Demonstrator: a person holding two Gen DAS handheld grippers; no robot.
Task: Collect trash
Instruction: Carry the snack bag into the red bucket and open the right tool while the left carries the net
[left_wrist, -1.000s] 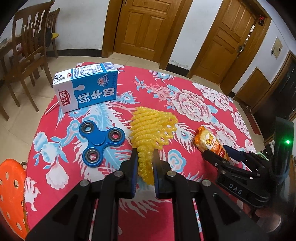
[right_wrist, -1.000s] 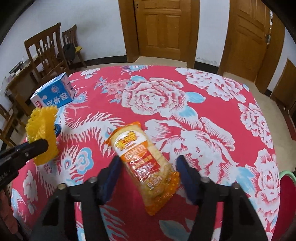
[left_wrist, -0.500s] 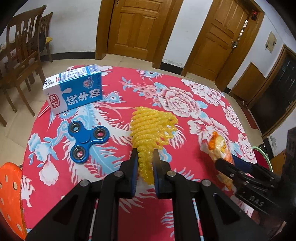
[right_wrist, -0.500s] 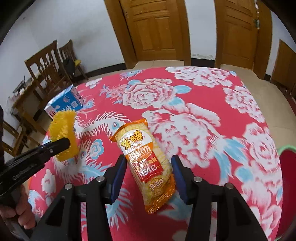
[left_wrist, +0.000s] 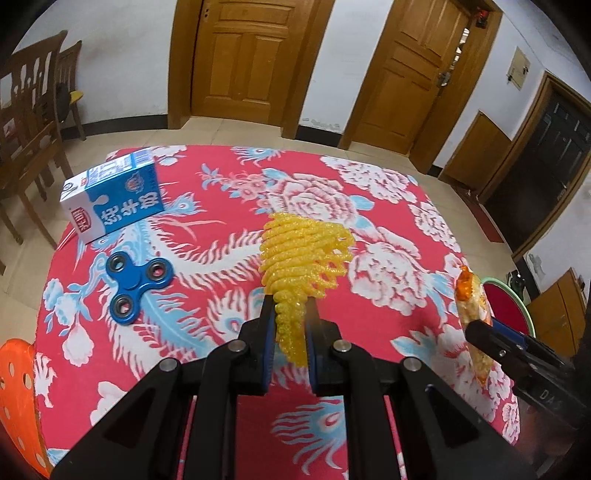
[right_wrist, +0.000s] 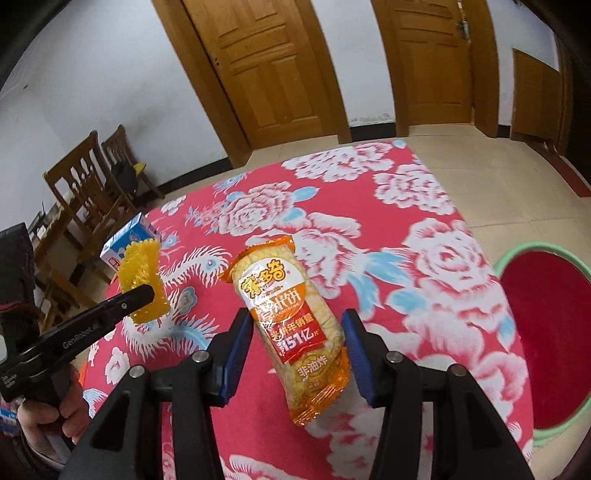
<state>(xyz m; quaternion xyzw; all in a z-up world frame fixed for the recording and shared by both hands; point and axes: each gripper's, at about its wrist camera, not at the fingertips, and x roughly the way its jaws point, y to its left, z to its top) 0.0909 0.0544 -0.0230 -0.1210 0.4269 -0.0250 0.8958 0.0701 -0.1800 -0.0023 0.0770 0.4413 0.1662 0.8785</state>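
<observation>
Trash is in both tools: the left tool (left_wrist: 290, 325) is pinched fully closed on one yellow mesh scrap (left_wrist: 303, 254), and the right tool (right_wrist: 295, 343) stands partly open with its pads against the sides of one orange snack packet (right_wrist: 291, 314); both pieces hang clear above the red flowered worktop (right_wrist: 424, 229). Off the worktop's right edge sits one green-rimmed red basin (right_wrist: 550, 317), probably the place for the rubbish. The packet is glossy and held only by its flanks, so it may well slide out through the pads and fall short of the basin if the tool tips or jolts. The mesh is soft and springy, nipped at its narrow tail; it could tear free or cling to a pad when let go. At the worktop's far left corner lies one blue milk carton (left_wrist: 114, 199), and just nearer, along the left edge, one blue fidget spinner (left_wrist: 136, 284), which looks like no rubbish and could be swept up by mistake
</observation>
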